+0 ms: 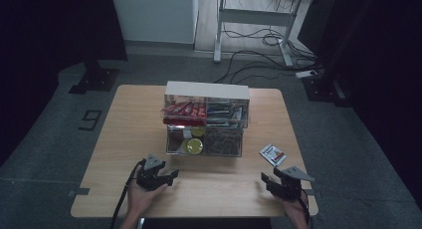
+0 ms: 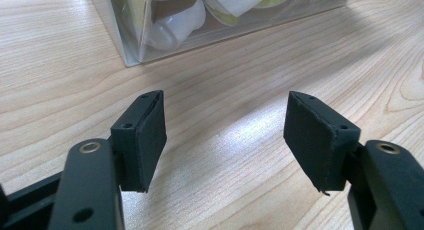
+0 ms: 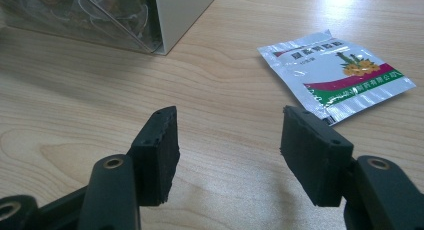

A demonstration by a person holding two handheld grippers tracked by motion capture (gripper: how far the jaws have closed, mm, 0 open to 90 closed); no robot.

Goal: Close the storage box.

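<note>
A clear plastic drawer cabinet [image 1: 206,119] stands in the middle of the wooden table [image 1: 124,139], with red packets in its upper left drawer and yellow-lidded items in the lower left. A flat silver sachet [image 1: 272,155] printed in red and green lies on the table to the cabinet's right; the right gripper view has the sachet [image 3: 336,72] just ahead and right of the jaws. My left gripper [image 1: 171,175] rests low near the front left, open and empty, its open jaws [image 2: 225,140] facing the cabinet's lower corner [image 2: 150,35]. My right gripper [image 1: 265,179] is open and empty [image 3: 227,150].
A white desk frame [image 1: 249,25] with trailing cables stands on the grey floor behind the table. Dark stands flank the table at left and right. A number marking [image 1: 90,119] is taped on the floor to the left.
</note>
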